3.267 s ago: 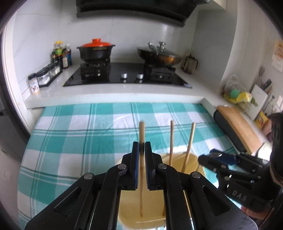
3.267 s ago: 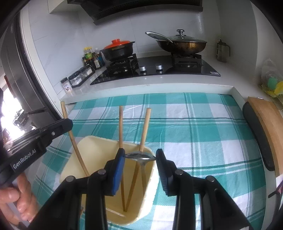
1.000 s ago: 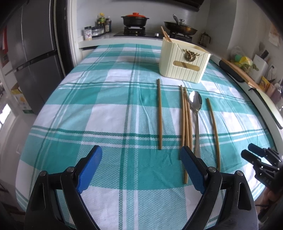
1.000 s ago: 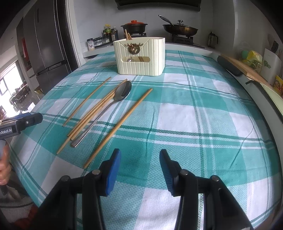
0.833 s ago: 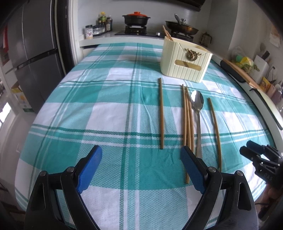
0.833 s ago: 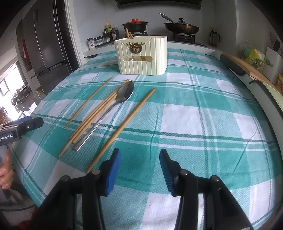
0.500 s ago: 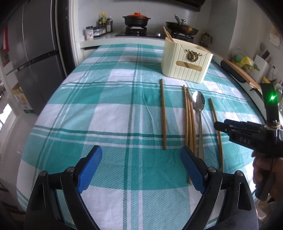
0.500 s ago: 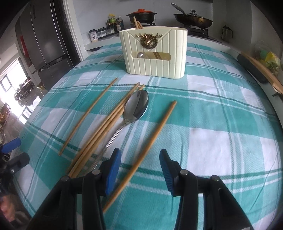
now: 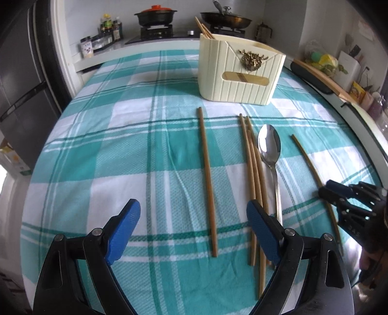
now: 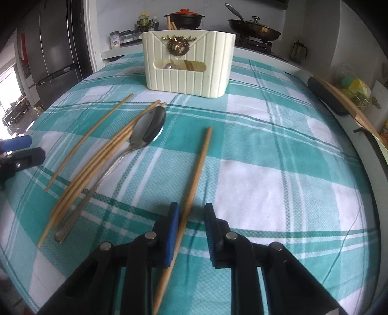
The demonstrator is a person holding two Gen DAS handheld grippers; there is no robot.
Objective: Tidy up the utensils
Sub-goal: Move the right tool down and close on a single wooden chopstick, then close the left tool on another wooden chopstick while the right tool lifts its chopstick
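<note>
On the teal checked cloth lie a lone chopstick [image 9: 206,169], a bundle of three chopsticks [image 9: 252,169], a steel spoon [image 9: 269,147] and a further chopstick [image 9: 308,160]. Behind them stands a cream utensil holder [image 9: 240,72] with chopsticks and a spoon inside. My left gripper [image 9: 191,206] is open wide, low over the near end of the lone chopstick. My right gripper [image 10: 191,208] straddles the rightmost chopstick [image 10: 198,164]. Its jaws are closing, with a gap still showing at the right pad [image 10: 209,227]. The spoon [image 10: 148,130] lies to its left.
A stove with a red-lidded pot [image 9: 155,15] and a wok [image 9: 225,19] stands behind the table. A dark fridge [image 9: 21,80] is at the left. A wooden board [image 10: 344,101] lies along the right counter. The table edge curves close on the right.
Both grippers have moved forward and down toward the utensils on the cloth. The right jaws have narrowed around the near end of the rightmost chopstick. The left jaws stay wide.
</note>
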